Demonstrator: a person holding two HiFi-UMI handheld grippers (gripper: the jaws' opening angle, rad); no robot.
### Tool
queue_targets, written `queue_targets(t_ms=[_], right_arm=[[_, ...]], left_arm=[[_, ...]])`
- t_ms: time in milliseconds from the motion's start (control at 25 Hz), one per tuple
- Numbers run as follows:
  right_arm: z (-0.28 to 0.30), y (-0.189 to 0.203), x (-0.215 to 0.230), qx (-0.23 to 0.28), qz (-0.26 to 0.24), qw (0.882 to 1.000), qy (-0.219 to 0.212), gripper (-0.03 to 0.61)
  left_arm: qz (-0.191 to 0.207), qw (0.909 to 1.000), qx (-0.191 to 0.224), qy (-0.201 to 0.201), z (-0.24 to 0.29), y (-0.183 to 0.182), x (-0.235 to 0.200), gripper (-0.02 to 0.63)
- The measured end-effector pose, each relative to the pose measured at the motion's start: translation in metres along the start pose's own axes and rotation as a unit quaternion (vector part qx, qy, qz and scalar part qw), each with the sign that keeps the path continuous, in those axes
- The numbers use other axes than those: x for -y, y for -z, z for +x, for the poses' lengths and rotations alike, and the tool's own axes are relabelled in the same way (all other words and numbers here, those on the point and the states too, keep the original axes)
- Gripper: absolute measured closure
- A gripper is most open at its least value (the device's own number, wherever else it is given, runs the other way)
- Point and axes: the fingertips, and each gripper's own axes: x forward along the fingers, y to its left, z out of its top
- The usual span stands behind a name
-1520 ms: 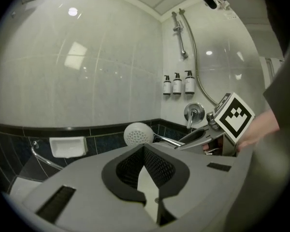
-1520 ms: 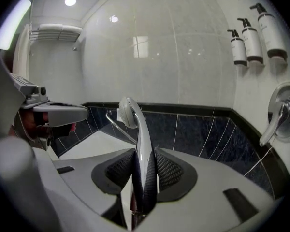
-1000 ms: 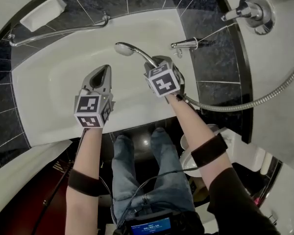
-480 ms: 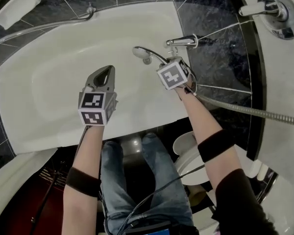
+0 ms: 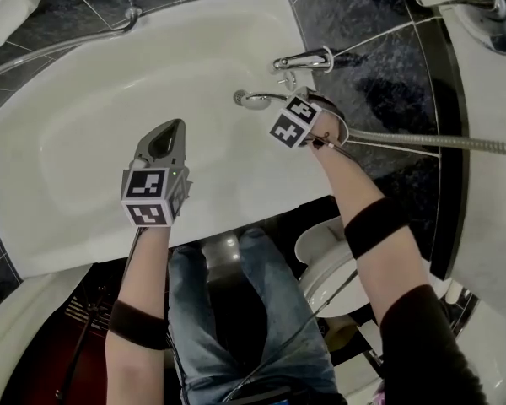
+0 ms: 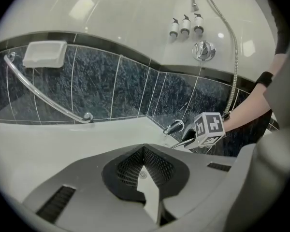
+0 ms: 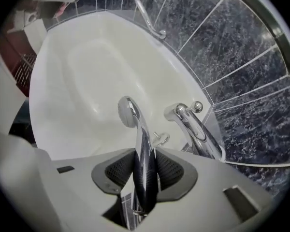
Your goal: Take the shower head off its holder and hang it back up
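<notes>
A chrome shower head (image 5: 253,99) hangs low over the white bathtub (image 5: 84,142), just in front of the tub spout (image 5: 304,60). My right gripper (image 5: 309,108) points steeply down and is shut on its handle. In the right gripper view the handle (image 7: 145,163) is pinched between both pads of the right gripper (image 7: 145,159), and the round spray face (image 7: 126,111) points toward the tub. The metal hose (image 5: 438,142) runs off to the right. My left gripper (image 5: 170,130) hovers over the tub, shut and empty; in its own view the left gripper (image 6: 144,162) has nothing in it. The holder is not clearly visible.
A chrome grab bar (image 6: 48,100) and a soap dish (image 6: 44,53) sit on the dark tiled wall. The mixer valve (image 6: 203,50) and three small bottles (image 6: 185,25) are higher on the wall. A toilet (image 5: 325,256) stands beside the person's legs.
Both grippers have sunk toward the tub. The right one rolled and carried the shower head down and right, close to the spout. The left stayed shut and empty.
</notes>
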Motion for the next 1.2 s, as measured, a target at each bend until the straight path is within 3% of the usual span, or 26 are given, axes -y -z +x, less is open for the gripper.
queue_targets(t_ms=[240,560,680,800,1200], right_arm=[[0.021,0.016,0.009,-0.044,-0.148,0.986,0.057,0.434],[0.040,0.044,0.011,-0.090,-0.241,0.964,0.070,0.370],[0.042,0.047,0.016,-0.087,-0.254,0.960,0.081,0.302],[0.039,0.039,0.021,-0.068,-0.256,0.960,0.093,0.154],[0.020,0.007,0.015,-0.022,-0.237,0.968,0.079,0.165]], left_arm=[[0.003,1.0000,-0.006,0.000,0.005,0.008,-0.002,0.614],[0.006,0.9999,-0.008,0.008,0.016,0.006,0.004,0.614],[0.005,0.9999,-0.008,0.010,0.018,0.005,0.004,0.614],[0.005,0.9999,-0.010,0.009,0.018,0.005,0.003,0.614],[0.004,0.9998,-0.010,0.014,0.014,-0.007,0.011,0.614]])
